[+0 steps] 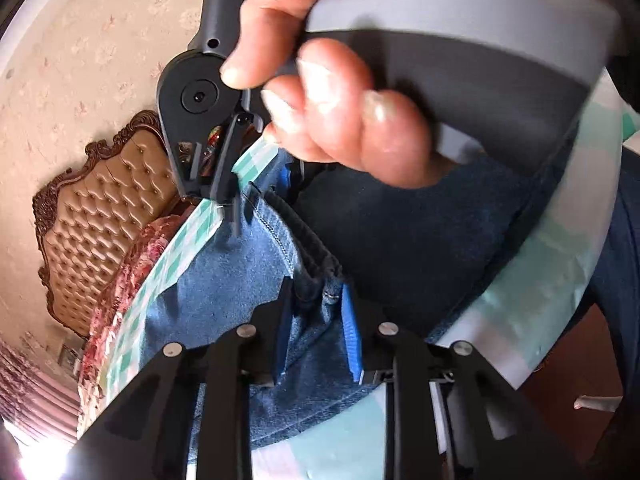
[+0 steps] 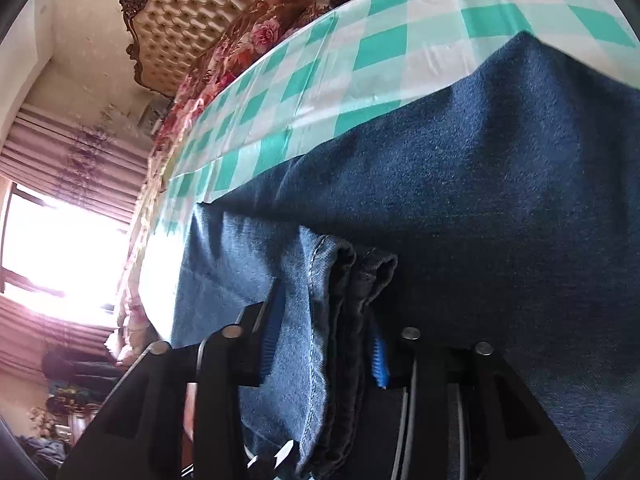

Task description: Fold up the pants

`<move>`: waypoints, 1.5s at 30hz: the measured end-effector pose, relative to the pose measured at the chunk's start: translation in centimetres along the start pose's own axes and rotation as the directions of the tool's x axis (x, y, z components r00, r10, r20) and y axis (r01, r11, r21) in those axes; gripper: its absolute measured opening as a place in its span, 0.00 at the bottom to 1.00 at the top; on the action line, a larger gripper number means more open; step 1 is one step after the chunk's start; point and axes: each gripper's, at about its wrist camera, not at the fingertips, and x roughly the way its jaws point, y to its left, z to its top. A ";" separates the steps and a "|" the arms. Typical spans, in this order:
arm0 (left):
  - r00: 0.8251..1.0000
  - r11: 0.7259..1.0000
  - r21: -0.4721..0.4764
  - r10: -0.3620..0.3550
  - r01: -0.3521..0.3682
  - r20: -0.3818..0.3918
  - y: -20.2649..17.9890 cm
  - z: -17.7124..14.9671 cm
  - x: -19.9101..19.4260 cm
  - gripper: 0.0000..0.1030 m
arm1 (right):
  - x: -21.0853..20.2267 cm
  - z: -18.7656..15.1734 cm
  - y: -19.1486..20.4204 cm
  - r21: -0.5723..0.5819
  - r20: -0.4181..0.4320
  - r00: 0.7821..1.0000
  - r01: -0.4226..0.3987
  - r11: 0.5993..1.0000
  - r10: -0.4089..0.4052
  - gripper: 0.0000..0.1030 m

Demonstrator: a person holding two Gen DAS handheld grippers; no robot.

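Observation:
Blue denim pants (image 1: 232, 280) lie folded on a green-and-white checked cloth (image 1: 168, 272). In the left wrist view my left gripper (image 1: 316, 340) is shut on a bunched edge of the denim, with cloth pinched between its blue pads. Farther along the same edge, a hand (image 1: 340, 100) holds my right gripper (image 1: 234, 216), its tips down at the pants. In the right wrist view the right gripper (image 2: 324, 348) is shut on a doubled, stitched hem of the pants (image 2: 480, 200), which spread dark blue across the checked cloth (image 2: 360, 60).
A tufted tan headboard with a carved wooden frame (image 2: 192, 12) and floral red bedding (image 2: 248, 40) stand beyond the far edge of the cloth. A bright window (image 2: 60, 248) with pink striped curtains is at the left. The headboard (image 1: 108, 208) also shows in the left wrist view.

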 end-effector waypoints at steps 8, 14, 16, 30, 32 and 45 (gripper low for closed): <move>0.999 0.999 -0.044 0.006 -0.004 0.053 1.4 1.6 -1.1 0.17 | -2.4 0.3 1.8 -0.038 0.049 0.999 -0.011 0.999 0.013 0.10; 0.997 0.999 -0.037 -0.007 0.010 0.078 0.7 2.8 -1.1 0.16 | -3.5 0.4 1.5 -0.047 0.075 0.997 0.028 0.998 -0.024 0.10; 0.997 0.999 -0.031 -0.012 0.015 0.079 0.3 2.8 -1.1 0.16 | -3.4 0.3 1.2 -0.047 0.075 0.996 0.045 0.998 -0.041 0.10; 0.995 0.997 -0.022 -0.075 0.077 0.058 -0.9 2.3 -0.1 0.16 | -1.8 -0.8 0.2 -0.090 0.076 0.986 0.152 0.984 -0.145 0.10; 0.995 0.997 -0.023 -0.079 0.080 0.056 -1.0 2.2 -0.1 0.16 | -1.3 -1.1 0.4 -0.108 0.085 0.979 0.192 0.975 -0.184 0.10; 0.995 0.996 -0.031 -0.080 0.082 0.058 -1.1 1.9 0.0 0.16 | -0.9 -1.6 0.2 -0.145 0.119 0.971 0.224 0.964 -0.208 0.08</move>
